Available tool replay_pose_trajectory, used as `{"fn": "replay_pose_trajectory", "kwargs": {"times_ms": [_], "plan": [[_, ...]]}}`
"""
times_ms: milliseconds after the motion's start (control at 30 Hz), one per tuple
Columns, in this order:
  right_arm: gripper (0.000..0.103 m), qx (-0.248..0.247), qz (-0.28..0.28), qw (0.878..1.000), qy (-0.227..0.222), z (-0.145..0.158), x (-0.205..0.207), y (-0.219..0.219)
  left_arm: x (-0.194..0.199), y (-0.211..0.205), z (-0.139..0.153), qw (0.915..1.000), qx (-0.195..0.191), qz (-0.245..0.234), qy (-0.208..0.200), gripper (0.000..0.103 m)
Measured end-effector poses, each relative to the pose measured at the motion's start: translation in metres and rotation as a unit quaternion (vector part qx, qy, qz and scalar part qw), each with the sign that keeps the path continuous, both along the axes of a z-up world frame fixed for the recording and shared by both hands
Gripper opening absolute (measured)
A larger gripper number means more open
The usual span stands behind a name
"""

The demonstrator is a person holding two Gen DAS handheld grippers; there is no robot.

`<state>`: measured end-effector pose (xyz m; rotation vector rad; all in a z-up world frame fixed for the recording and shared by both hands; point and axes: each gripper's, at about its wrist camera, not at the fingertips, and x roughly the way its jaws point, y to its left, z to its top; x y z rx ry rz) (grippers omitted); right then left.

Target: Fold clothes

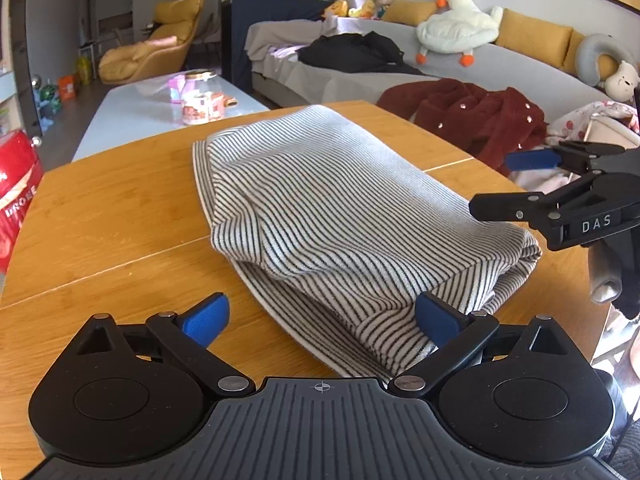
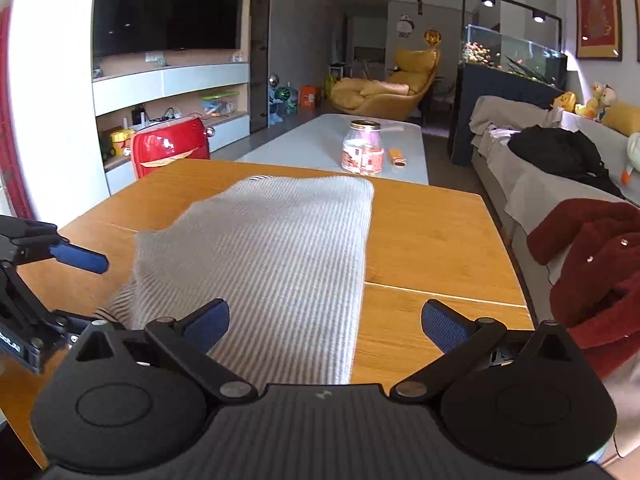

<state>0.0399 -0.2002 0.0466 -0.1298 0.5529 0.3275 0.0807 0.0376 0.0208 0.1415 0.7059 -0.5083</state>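
A black-and-white striped garment lies folded in a thick bundle on the wooden table. My left gripper is open at the bundle's near end, with its right pad touching the fabric. My right gripper shows at the right edge of the left wrist view, open, just off the bundle's right side. In the right wrist view the garment looks blurred and runs between the open fingers of my right gripper. My left gripper is at the left there.
A dark red coat hangs over the sofa edge beside the table, also in the right wrist view. A white coffee table with a jar stands beyond. A red appliance sits at the table's far left.
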Motion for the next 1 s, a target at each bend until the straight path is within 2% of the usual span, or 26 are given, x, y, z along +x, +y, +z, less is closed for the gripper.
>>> {"fn": "replay_pose_trajectory", "kwargs": {"times_ms": [133, 233, 333, 400, 467, 600, 700, 867, 1000], "plan": [[0.103, -0.058, 0.019, 0.998, 0.012, -0.019, 0.0, 0.02, 0.0, 0.003, -0.002, 1.0, -0.001, 0.0, 0.007, 0.102], [0.103, -0.042, 0.013, 0.999, 0.017, -0.023, -0.004, 0.015, 0.002, 0.008, -0.004, 0.9997, -0.013, 0.004, 0.021, 0.103], [0.102, -0.045, 0.015, 0.999, 0.015, -0.02, -0.013, 0.011, 0.005, 0.009, -0.005, 0.9991, -0.02, 0.009, 0.035, 0.103], [0.08, -0.05, 0.036, 0.998, 0.006, -0.012, -0.024, 0.011, 0.004, 0.007, -0.003, 0.9993, -0.013, 0.009, 0.033, 0.103], [0.068, -0.055, 0.06, 0.997, -0.009, -0.003, -0.036, 0.015, 0.004, 0.007, -0.003, 0.9993, -0.01, 0.01, 0.034, 0.103], [0.067, -0.067, 0.149, 0.986, -0.028, 0.003, -0.054, 0.031, 0.006, 0.01, -0.002, 0.9986, -0.017, 0.015, 0.048, 0.103], [0.075, -0.087, 0.203, 0.975, -0.034, -0.001, -0.063, 0.046, 0.005, 0.012, 0.003, 0.9988, -0.01, 0.018, 0.044, 0.103], [0.079, -0.124, 0.203, 0.97, -0.039, -0.021, -0.061, 0.06, -0.001, 0.016, 0.014, 0.9995, 0.009, 0.016, 0.024, 0.103], [0.078, -0.085, 0.182, 0.98, -0.011, -0.02, -0.049, 0.053, -0.006, 0.019, 0.022, 0.9997, 0.008, 0.016, 0.018, 0.103]]}}
